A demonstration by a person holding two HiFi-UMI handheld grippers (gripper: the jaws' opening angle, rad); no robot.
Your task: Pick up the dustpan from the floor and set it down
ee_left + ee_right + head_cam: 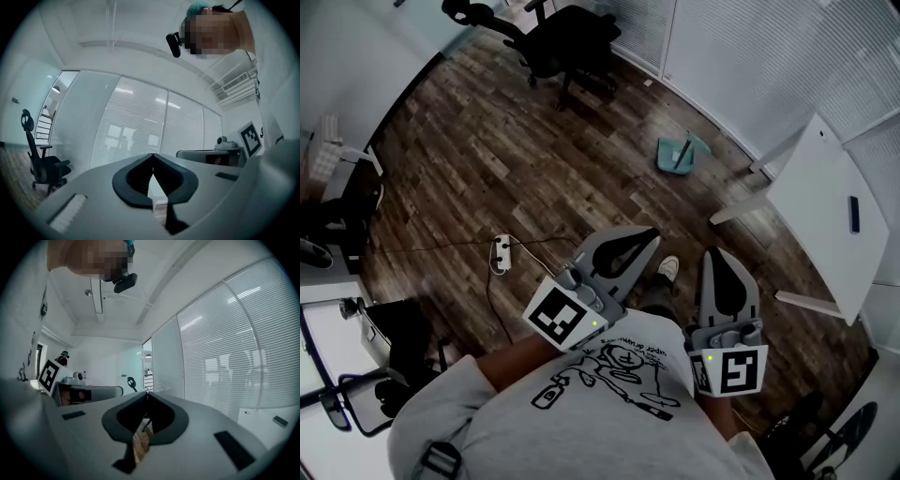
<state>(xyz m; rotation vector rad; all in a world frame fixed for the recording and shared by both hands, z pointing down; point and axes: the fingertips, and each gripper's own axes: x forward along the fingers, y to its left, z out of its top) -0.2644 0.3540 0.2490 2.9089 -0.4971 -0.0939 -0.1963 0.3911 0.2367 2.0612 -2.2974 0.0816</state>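
The reach has hardly begun, I'd say: the dustpan lies on the floor near the white bench, with the left gripper and right gripper well short of that bench, jaws together and empty, so next comes walking over and opening.

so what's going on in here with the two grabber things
A person stands on the wood floor and holds the left hand-held gripper and the right hand-held gripper out in front. Both are shut with nothing between the jaws. The teal dustpan lies on the floor ahead, near the blinds and the white table, well clear of both grippers. It has not been picked up yet.
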